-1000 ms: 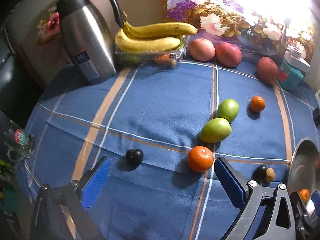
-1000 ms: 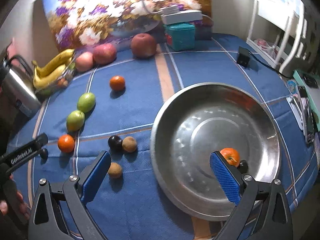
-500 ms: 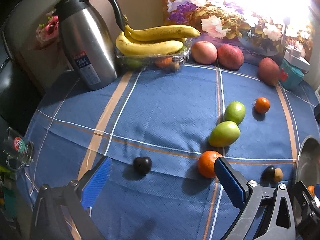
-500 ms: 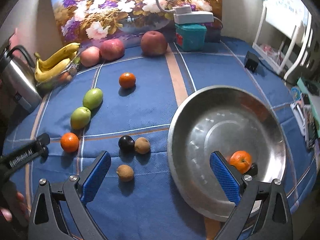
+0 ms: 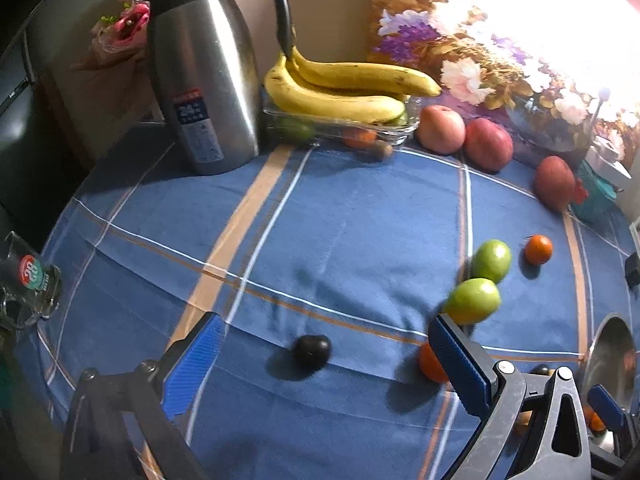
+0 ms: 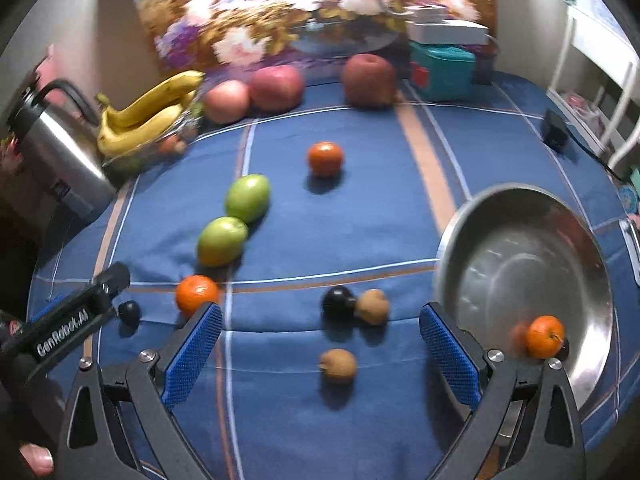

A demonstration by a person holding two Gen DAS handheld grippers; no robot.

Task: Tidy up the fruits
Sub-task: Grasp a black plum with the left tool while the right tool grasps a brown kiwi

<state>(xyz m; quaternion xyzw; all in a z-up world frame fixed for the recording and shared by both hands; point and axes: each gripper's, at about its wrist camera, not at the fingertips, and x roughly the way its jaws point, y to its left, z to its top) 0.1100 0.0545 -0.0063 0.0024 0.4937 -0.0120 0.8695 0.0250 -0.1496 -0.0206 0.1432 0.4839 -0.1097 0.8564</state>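
My left gripper (image 5: 324,360) is open and empty, with a small dark fruit (image 5: 311,352) on the blue cloth between its fingers. An orange (image 5: 430,364) lies partly behind its right finger, two green fruits (image 5: 474,300) beyond. My right gripper (image 6: 318,354) is open and empty, with a brown kiwi (image 6: 338,366) between its fingers; a dark plum (image 6: 338,303) and a second kiwi (image 6: 373,307) lie just ahead. A steel bowl (image 6: 500,216) at the right holds an orange (image 6: 545,337). The left gripper's arm (image 6: 72,320) shows at the left.
A steel thermos (image 5: 204,80) stands at the back left beside a clear tray with bananas (image 5: 344,88). Three red apples (image 6: 276,88) and a teal box (image 6: 442,68) line the back. Another orange (image 6: 325,159) lies mid-table. A glass mug (image 5: 24,284) stands at the left edge.
Both grippers moved left. The dark fruit now sits between my left fingers. The kiwi came between my right fingers, and the bowl slid to the right of that view.
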